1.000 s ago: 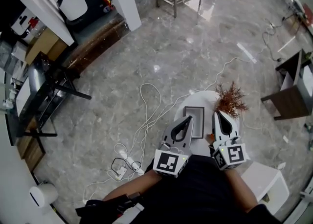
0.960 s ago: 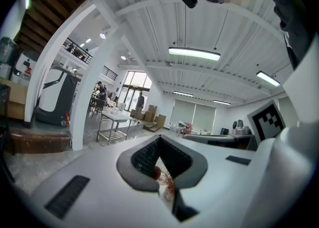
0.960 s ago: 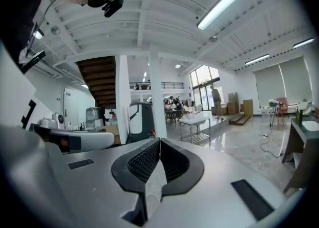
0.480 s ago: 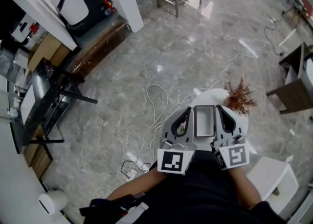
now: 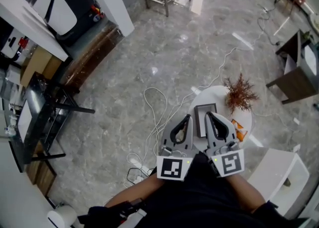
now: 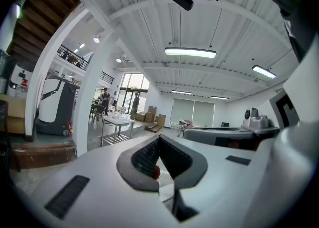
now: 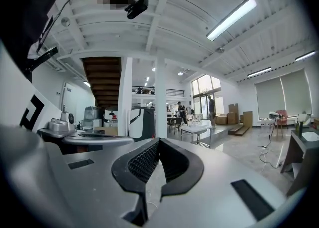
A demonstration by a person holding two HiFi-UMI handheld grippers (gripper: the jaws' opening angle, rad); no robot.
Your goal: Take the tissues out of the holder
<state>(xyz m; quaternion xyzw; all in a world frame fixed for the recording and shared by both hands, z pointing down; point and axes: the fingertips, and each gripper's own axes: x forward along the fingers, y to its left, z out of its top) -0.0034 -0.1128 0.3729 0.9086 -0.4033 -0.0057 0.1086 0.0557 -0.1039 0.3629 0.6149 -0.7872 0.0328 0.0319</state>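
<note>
Only the head view shows the round white table (image 5: 212, 95) with the grey tissue holder (image 5: 205, 117) lying on it beside a dried plant (image 5: 240, 94). The gripper views look level across the hall and show the left gripper (image 5: 188, 118) and right gripper (image 5: 208, 115) each with jaws closed together, empty.

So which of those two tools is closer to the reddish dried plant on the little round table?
Right. The right tool is at the dark holder's edge facing the plant; the left tool is on the holder's opposite side, farther off.
</note>
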